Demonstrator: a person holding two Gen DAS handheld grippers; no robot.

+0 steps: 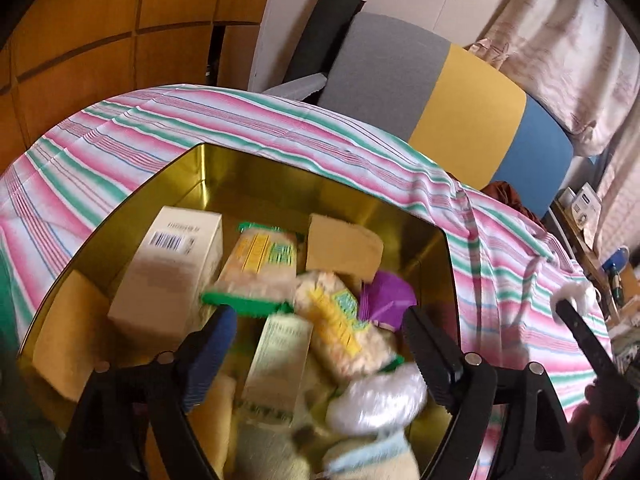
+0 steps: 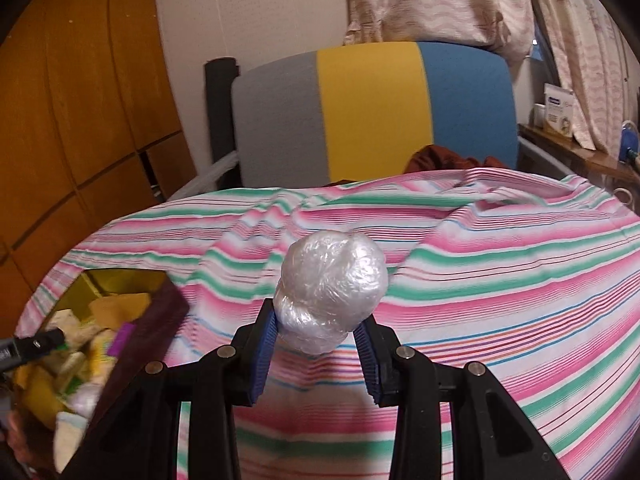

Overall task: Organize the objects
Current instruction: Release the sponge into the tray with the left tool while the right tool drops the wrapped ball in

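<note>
Crinkly clear plastic, that's what my right gripper (image 2: 320, 344) is pinching: a plastic-wrapped ball (image 2: 330, 292), white-ish, seated low between the blue pads (image 2: 264, 348), w/ most of its bulk sticking out past the tips. Pads press it on both sides; grip looks snug, not crushing, far as I can tell. Ball hangs above the striped cloth (image 2: 480, 280), not touching it.

My left gripper (image 1: 316, 344) is spread wide & holds nothing. It hovers over the gold tin (image 1: 256, 172), pointing down into the pile. Just under and between its fingers: a second plastic-wrapped bundle (image 1: 376, 400), a pale leaflet-like packet (image 1: 280, 364) and a rice-cracker pack (image 1: 344, 320). Bit farther in: another cracker pack w/ green edge (image 1: 256, 268), a purple wrapper (image 1: 386, 292), a white barcode box (image 1: 168, 268), a brown cardboard piece (image 1: 344, 248). Left view is blurred, so labels unreadable.

Progress, my guess: tin already quite full, so most sorting looks done. Left to do: get the ball into the tin, which sits well off to my right gripper's left, at the low-left edge of that view. No other loose items visible on the cloth.

Beyond the table: a grey/yellow/blue chair back (image 2: 372, 112).
</note>
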